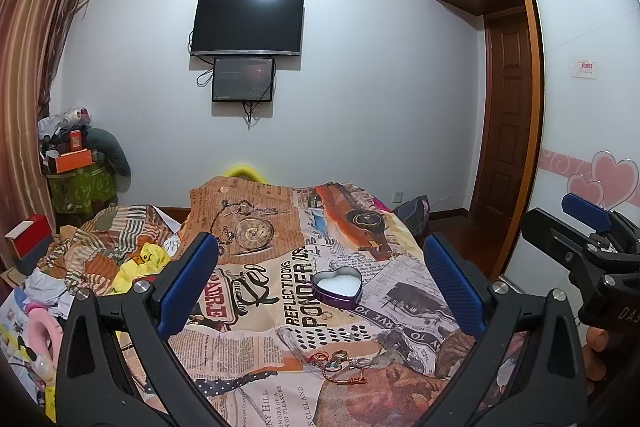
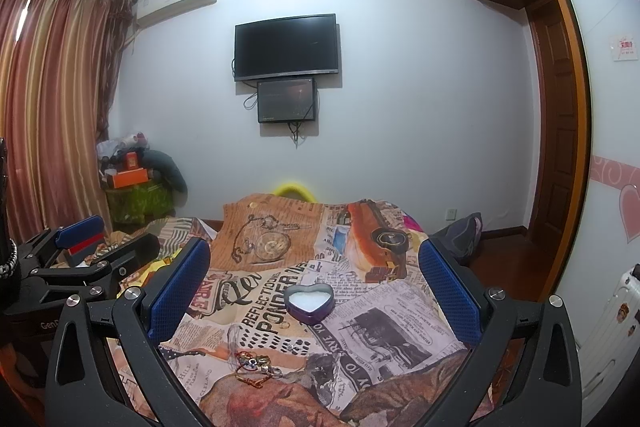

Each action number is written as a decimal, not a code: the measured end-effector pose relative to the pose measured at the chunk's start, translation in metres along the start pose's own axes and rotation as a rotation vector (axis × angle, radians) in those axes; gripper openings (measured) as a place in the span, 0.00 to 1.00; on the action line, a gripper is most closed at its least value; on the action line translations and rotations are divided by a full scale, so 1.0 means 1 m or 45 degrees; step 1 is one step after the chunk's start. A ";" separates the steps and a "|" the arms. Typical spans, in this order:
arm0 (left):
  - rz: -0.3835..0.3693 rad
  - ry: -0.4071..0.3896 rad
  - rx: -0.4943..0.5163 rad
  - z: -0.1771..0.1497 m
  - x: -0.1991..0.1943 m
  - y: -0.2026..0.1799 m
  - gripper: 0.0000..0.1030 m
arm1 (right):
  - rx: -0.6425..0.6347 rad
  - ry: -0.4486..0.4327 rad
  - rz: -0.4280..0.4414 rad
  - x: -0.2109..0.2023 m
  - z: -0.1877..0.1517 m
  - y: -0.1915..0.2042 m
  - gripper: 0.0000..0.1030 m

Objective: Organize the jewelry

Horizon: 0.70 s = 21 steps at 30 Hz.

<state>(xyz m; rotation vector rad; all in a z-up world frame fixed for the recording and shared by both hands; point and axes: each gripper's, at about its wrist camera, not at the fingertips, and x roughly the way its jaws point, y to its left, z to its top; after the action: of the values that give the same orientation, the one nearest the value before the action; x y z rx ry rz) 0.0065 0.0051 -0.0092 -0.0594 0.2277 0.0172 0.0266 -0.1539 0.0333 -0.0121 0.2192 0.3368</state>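
Both tongs stand wide with nothing between the pads: the left gripper (image 1: 320, 283) fills the lower part of its own view, the right gripper (image 2: 316, 287) likewise in its view. Each frames the same patch of printed bedspread (image 1: 264, 227), which suggests neither has yet committed to a piece. The heart tin (image 1: 338, 287) sits lidless at centre frame, white lining up — placed, it seems, to receive items. The jewelry (image 1: 340, 363) lies in a tangled heap at lower centre, just nearer the camera than the tin and apart from it; a small ring (image 1: 327, 315) lies just beside the tin. Judgement: sorting has not started — the tin looks empty.
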 end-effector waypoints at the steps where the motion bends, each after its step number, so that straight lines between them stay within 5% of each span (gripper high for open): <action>1: 0.000 0.000 -0.001 -0.001 0.001 0.000 1.00 | 0.000 0.000 -0.001 0.000 0.000 0.000 1.00; 21: -0.001 -0.001 -0.001 0.001 -0.004 0.000 1.00 | 0.004 0.004 0.001 0.001 -0.001 -0.001 1.00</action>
<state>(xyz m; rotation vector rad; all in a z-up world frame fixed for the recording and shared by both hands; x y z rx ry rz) 0.0026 0.0049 -0.0072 -0.0600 0.2268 0.0167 0.0276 -0.1549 0.0319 -0.0099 0.2231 0.3370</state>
